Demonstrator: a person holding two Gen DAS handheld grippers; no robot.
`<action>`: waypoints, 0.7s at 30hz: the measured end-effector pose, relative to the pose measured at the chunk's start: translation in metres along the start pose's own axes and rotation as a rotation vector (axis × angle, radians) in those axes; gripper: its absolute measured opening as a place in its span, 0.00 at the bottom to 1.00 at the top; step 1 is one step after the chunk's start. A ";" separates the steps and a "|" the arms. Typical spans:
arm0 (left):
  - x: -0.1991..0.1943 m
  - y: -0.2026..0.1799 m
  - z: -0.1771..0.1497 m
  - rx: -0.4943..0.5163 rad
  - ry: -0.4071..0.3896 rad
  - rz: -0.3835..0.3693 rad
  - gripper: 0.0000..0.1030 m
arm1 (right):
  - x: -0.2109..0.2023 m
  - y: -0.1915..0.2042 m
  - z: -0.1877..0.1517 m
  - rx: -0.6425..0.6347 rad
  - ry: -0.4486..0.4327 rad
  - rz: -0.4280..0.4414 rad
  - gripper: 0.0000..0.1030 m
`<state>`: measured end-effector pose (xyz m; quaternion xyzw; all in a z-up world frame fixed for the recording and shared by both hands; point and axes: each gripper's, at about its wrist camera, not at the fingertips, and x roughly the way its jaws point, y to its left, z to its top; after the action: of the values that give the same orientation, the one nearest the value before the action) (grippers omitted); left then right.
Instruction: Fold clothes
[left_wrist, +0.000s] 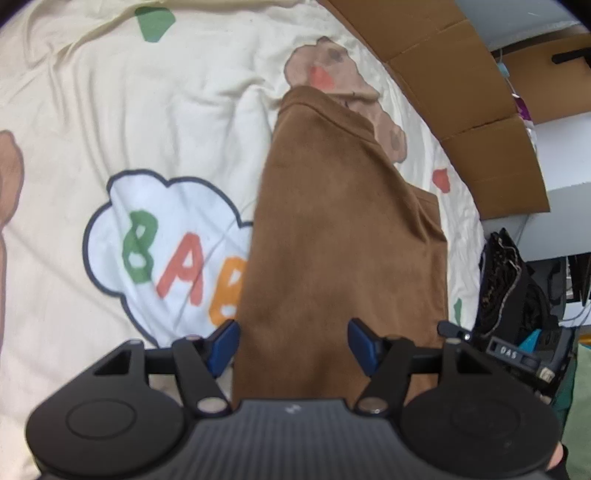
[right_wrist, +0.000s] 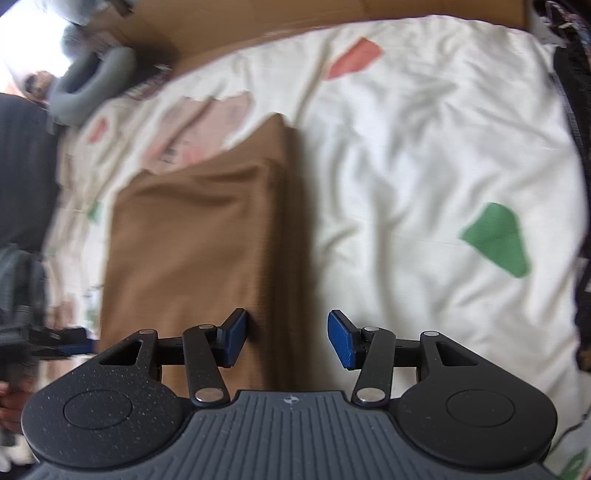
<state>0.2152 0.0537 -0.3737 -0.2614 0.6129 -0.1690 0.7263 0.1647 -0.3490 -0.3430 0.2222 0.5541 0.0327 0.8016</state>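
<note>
Lying as a long narrow band on the printed bedsheet (left_wrist: 110, 110), the brown garment (left_wrist: 340, 240) looks folded lengthwise already, with a second layer showing along its right side in the left wrist view. It runs from the near edge of the bed, where both tools are, toward the far edge by the cardboard (left_wrist: 461, 92).

The left gripper (left_wrist: 291, 343) hangs over the near end of the band with its blue pads spread wide and nothing between them. The right gripper (right_wrist: 286, 339) is likewise spread and empty, straddling the garment's right long edge, one pad over the cloth and one over the sheet. Whether either pad touches the fabric, I cannot tell.

This scene fits two readings: a strip waiting to be doubled end over end, or a fold just laid down and let go. If a further fold is meant, doing it well would call for pinching both near corners through all layers, so the lower ply does not slip out, lifting evenly, and laying the end square to the long edges. The suede-like cloth seems thick enough to hold a crease.
</note>
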 end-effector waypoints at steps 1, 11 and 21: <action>0.001 0.001 0.001 0.003 0.003 0.003 0.65 | 0.002 -0.002 -0.001 0.002 0.005 -0.021 0.54; 0.004 -0.002 0.031 0.075 -0.034 0.037 0.65 | -0.009 -0.007 0.008 0.036 -0.032 0.067 0.54; 0.015 -0.002 0.059 0.073 -0.081 0.015 0.64 | 0.010 -0.005 0.039 0.052 -0.082 0.121 0.54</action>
<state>0.2760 0.0537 -0.3778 -0.2369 0.5784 -0.1753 0.7606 0.2029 -0.3634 -0.3427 0.2771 0.5073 0.0574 0.8140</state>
